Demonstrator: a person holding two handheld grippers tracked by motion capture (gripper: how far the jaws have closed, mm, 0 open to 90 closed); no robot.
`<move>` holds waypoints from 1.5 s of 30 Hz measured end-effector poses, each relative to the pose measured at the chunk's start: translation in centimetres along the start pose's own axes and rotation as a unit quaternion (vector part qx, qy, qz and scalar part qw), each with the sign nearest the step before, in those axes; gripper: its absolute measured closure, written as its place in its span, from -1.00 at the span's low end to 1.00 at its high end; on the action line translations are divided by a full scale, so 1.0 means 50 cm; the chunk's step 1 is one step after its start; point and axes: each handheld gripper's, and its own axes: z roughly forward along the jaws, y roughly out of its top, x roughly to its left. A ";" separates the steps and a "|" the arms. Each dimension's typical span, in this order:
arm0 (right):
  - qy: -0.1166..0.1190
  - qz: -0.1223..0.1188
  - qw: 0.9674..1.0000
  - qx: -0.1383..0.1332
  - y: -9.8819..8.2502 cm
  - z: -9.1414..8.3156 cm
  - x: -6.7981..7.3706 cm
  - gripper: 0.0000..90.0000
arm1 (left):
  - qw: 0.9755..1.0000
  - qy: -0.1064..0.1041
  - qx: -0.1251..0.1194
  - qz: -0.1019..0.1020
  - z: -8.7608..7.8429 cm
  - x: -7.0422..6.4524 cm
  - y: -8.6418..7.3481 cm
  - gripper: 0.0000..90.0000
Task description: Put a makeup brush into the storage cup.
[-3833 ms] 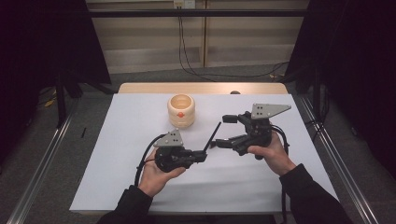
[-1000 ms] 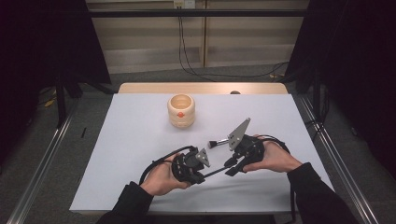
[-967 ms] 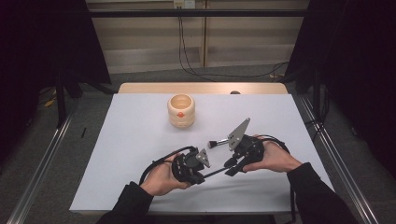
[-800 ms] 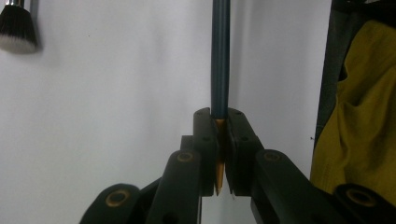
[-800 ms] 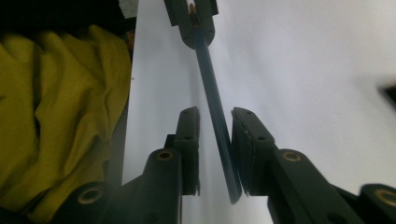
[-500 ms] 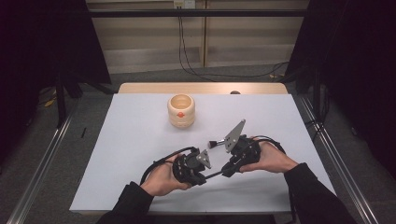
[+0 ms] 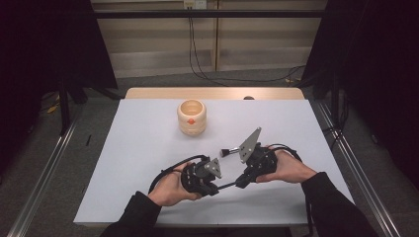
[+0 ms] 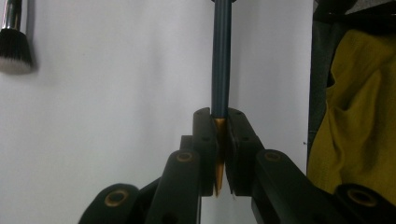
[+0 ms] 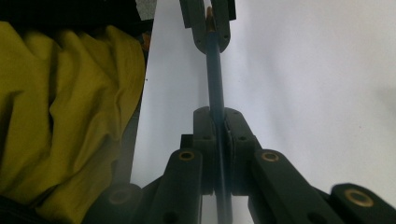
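Observation:
A thin dark blue rod [image 7: 227, 185] with a gold pointed end [image 8: 218, 140] spans between my two grippers, low over the white table. My left gripper [image 7: 216, 188] [image 8: 219, 114] is shut on the gold end. My right gripper [image 7: 241, 181] [image 9: 217, 114] lies on its side, and its jaws have just been closing on the rod's shaft [image 9: 215, 79]. They now press on it. The left gripper's jaws [image 9: 208, 23] face mine in the right gripper view. A small brush [image 7: 225, 152] [image 8: 11, 42] with black bristles lies on the table beyond them.
A round wooden cup [image 7: 191, 116] stands upright at the back middle of the white table [image 7: 138, 148]. Yellow cloth [image 8: 359, 116] [image 9: 60, 116] hangs just past the table's near edge. Black cables trail from both grippers.
Since the earliest frame both hands have come together near the front of the table, and the right gripper has rolled onto its side. Over the last second the hands barely shift.

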 end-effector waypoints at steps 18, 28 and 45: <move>-0.016 0.007 0.999 -0.030 -0.010 -0.018 -0.006 0.90 | 0.995 0.014 -0.084 -0.056 -0.025 0.027 -0.012 -0.13; -0.034 0.016 0.998 -0.053 -0.020 -0.032 -0.013 0.90 | 0.977 0.039 -0.180 -0.104 -0.048 0.039 -0.023 -0.90; -0.057 0.032 0.994 -0.093 -0.039 -0.059 -0.018 0.90 | 0.945 0.103 -0.286 -0.118 -0.093 0.049 -0.067 -0.93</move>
